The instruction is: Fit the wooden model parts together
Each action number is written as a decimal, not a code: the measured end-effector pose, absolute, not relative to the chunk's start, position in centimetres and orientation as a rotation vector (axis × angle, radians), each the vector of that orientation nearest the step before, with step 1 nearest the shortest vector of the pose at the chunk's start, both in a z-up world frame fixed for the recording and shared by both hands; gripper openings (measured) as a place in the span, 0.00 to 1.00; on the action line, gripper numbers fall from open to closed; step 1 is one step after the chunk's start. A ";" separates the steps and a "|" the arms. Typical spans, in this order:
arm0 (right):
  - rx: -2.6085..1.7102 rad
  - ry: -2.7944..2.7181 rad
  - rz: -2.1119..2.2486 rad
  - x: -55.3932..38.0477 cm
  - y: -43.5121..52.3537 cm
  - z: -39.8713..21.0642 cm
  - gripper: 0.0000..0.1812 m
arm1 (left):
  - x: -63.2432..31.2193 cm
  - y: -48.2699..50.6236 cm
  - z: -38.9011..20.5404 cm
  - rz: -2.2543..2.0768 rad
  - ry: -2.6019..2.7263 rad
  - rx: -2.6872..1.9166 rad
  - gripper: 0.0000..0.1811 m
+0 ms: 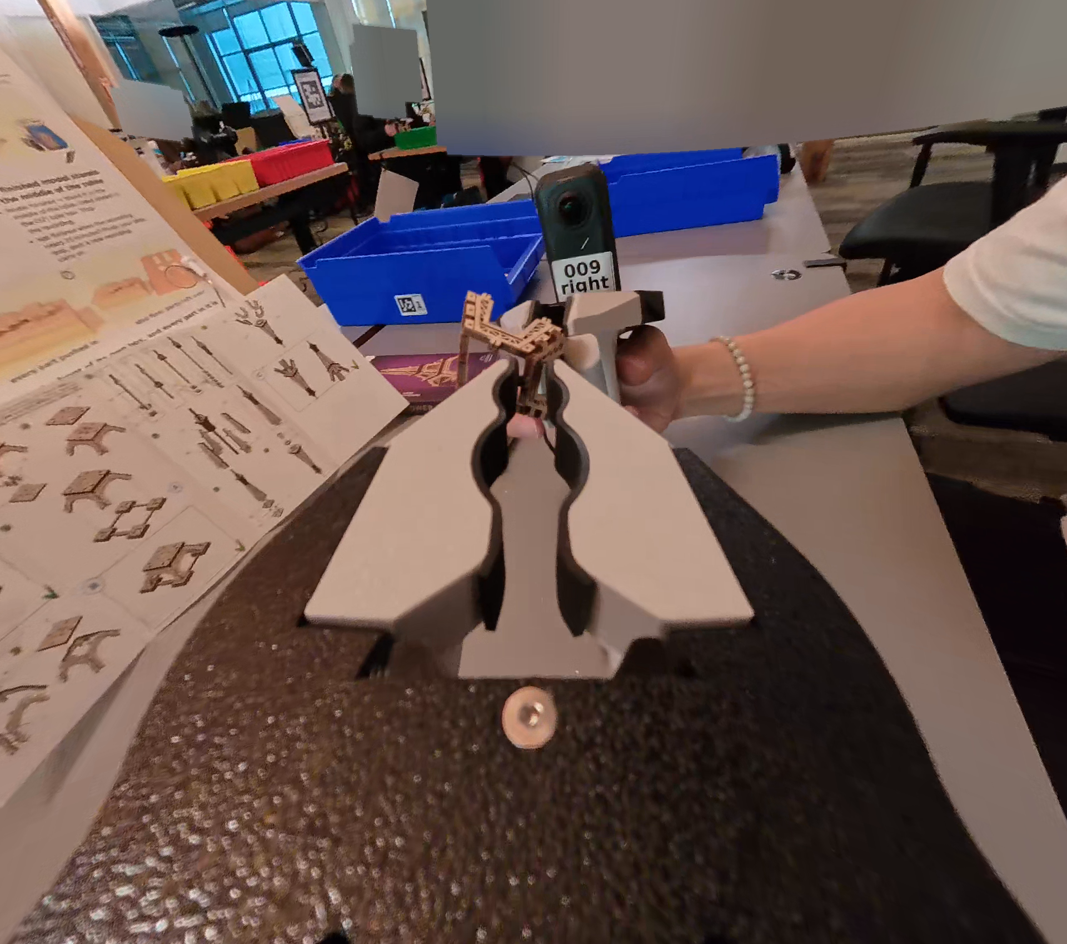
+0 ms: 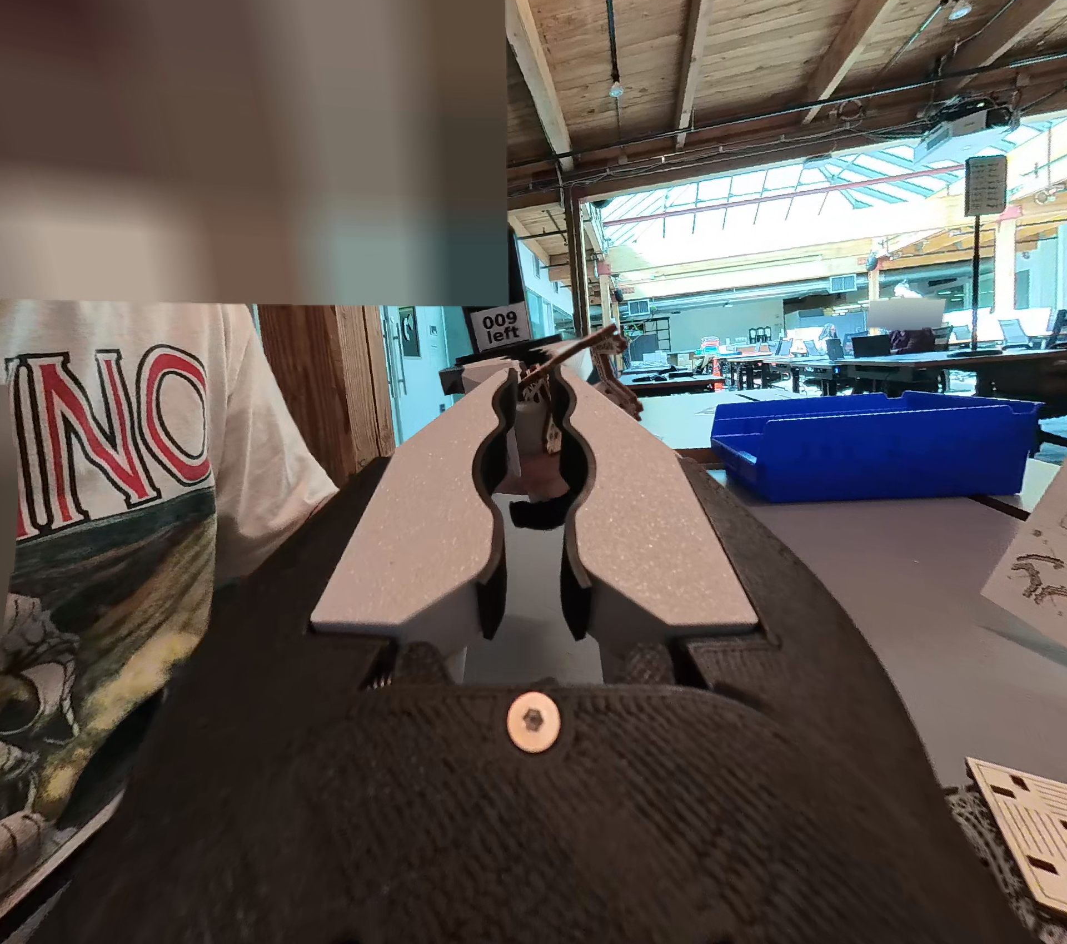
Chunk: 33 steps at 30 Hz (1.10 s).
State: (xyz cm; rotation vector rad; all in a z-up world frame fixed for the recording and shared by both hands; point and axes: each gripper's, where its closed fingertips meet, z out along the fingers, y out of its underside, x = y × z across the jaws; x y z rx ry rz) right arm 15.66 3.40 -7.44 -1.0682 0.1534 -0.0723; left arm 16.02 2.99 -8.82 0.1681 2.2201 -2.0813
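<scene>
Paper first, on my far left: an instruction sheet (image 1: 144, 454) propped along the tabletop's left edge, which only the left wrist view shows me in full — the right wrist view catches just a corner of it (image 2: 1033, 569). Next comes a purple box (image 1: 427, 376) lying flat behind my left gripper (image 1: 528, 385), then a blue bin (image 1: 427, 269) toward the tabletop's far edge; I cannot see anything inside it. A second blue bin (image 1: 693, 188) sits farther back, contents hidden. The right wrist view shows one blue bin (image 2: 866, 448) at the tabletop's right side, and I cannot tell what it holds.

The wooden model (image 1: 514, 344) hangs in the air above the tabletop, between both grippers. My left gripper's jaws are narrow, pinching a lattice leg whose long axis runs roughly upright; another strut angles up and left. My right gripper (image 2: 534, 396) is narrow too, closed on the wooden model (image 2: 571, 356) — here a strut points up and right. A hand (image 1: 646, 373) holds the right gripper's handle.
</scene>
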 end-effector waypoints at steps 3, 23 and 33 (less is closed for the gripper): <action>-1.098 0.155 -0.085 15.8 3.4 -7.6 0.05 | 15.9 3.1 -9.0 -2.134 2.248 0.177 0.02; -1.388 0.160 -0.228 16.0 5.2 -10.1 0.11 | 15.2 4.0 -11.3 -1.997 2.346 0.396 0.00; -1.413 0.127 -0.274 15.9 5.2 -10.3 0.06 | 15.4 3.9 -11.3 -2.048 2.344 0.366 0.00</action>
